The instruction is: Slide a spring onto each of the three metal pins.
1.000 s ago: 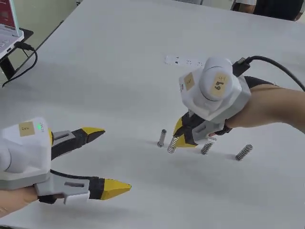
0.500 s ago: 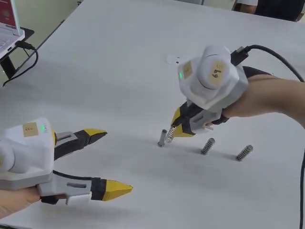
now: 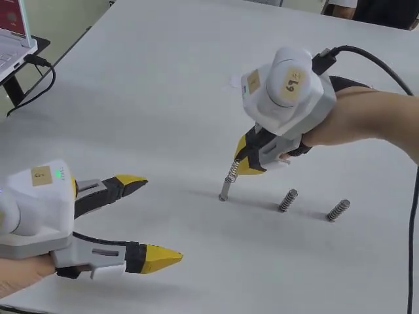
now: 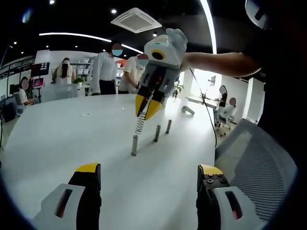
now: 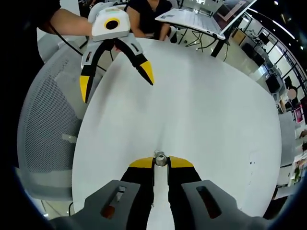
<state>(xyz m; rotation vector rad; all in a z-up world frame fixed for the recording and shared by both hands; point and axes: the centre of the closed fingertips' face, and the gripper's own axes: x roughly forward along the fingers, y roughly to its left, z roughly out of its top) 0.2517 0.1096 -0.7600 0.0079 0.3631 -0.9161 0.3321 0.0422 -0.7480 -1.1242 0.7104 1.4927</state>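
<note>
Right gripper (image 3: 243,166) sits upper-middle of the head view, jaws pinched narrow on a spring (image 3: 232,172) held by its top end. The spring hangs down and slightly left out of the yellow tips, long axis near vertical with a small lean. Its lower end is right at the top of the bare pin (image 3: 224,191), which stands upright on the table (image 3: 131,98) at centre frame. Touching or a hair apart, cannot tell.

In the left gripper view the spring (image 4: 140,123) and pin (image 4: 134,145) line up almost end to end, with the spring tipped a bit right of the pin's axis. The right gripper view looks straight down the jaws at a round end (image 5: 160,158) between the tips.

The next move looks like straight down along the pin, after squaring off the lean.

Left gripper (image 3: 159,218) is at lower left, jaws wide, empty, well apart from the pin. The right one is far nearer.

Two more springs (image 3: 287,200) (image 3: 338,210) stand to the right of the pin. They are probably already on pins, not sure. They are clear of the path. A laptop (image 3: 13,33) and cable (image 3: 39,78) at upper left are out of the way.
</note>
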